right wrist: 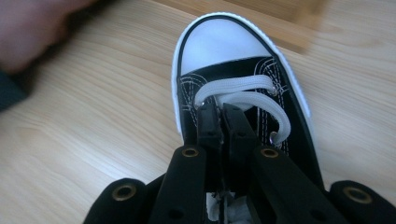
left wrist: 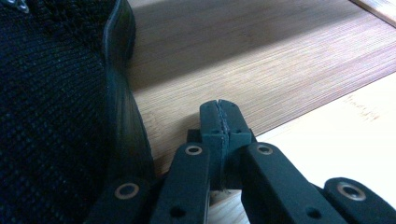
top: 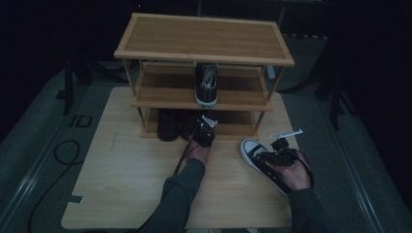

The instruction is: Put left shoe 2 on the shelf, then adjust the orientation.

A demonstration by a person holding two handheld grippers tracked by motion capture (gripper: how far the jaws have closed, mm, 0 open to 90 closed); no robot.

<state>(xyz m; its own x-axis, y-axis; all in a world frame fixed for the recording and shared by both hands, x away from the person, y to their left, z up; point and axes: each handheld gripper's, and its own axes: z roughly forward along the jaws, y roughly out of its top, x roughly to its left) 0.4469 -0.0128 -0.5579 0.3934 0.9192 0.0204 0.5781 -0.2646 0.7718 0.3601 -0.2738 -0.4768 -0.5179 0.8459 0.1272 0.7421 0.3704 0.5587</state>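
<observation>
the right gripper (right wrist: 223,112) hides the sneaker (right wrist: 243,93) tongue, and the sneaker's heel is cut off below.

A shoe rack (top: 204,39) stands at the back of the counter (top: 121,184). One sneaker (top: 206,85) sits on its middle shelf, two shoes (top: 170,125) on its bottom shelf at the left. Another sneaker (top: 260,160) lies on the counter before the rack's right end.

left gripper (left wrist: 219,116) jaws closed, right gripper (right wrist: 222,119) jaws closed

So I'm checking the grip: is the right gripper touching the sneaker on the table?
Touching. In the right gripper view, the right gripper has its jaws closed among the white laces on the sneaker.
</observation>
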